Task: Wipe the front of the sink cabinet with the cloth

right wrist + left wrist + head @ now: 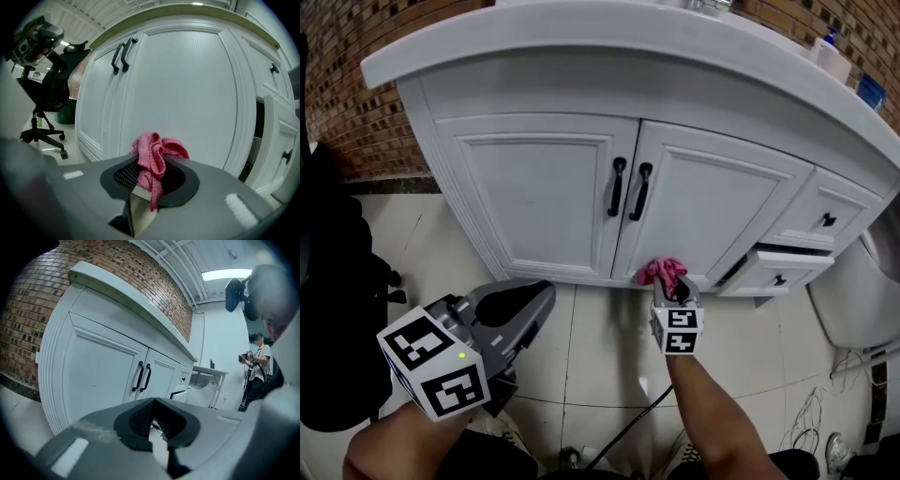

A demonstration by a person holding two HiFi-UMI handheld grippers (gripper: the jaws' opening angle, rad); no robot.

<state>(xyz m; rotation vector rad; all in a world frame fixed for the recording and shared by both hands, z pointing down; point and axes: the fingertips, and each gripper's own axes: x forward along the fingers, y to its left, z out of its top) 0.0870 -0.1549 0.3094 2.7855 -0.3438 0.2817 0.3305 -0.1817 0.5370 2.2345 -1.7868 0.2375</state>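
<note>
A white sink cabinet (pixel 544 187) with two doors and black handles (pixel 630 190) fills the head view. My right gripper (pixel 667 278) is shut on a pink cloth (pixel 663 272), held at the bottom edge of the right door (pixel 703 206). In the right gripper view the pink cloth (pixel 154 154) bunches out of the closed jaws just in front of the right door (pixel 187 89). My left gripper (pixel 546 292) hangs low over the floor, left of the right one, away from the cabinet. Its jaws meet at the tips with nothing between them (pixel 153 400).
A small drawer (pixel 778 272) at the lower right of the cabinet stands partly pulled out. A black office chair (pixel 337 281) sits at the left. A white toilet (pixel 858 300) is at the right, with cables (pixel 811 412) on the tiled floor. Another person (pixel 255 364) stands far off.
</note>
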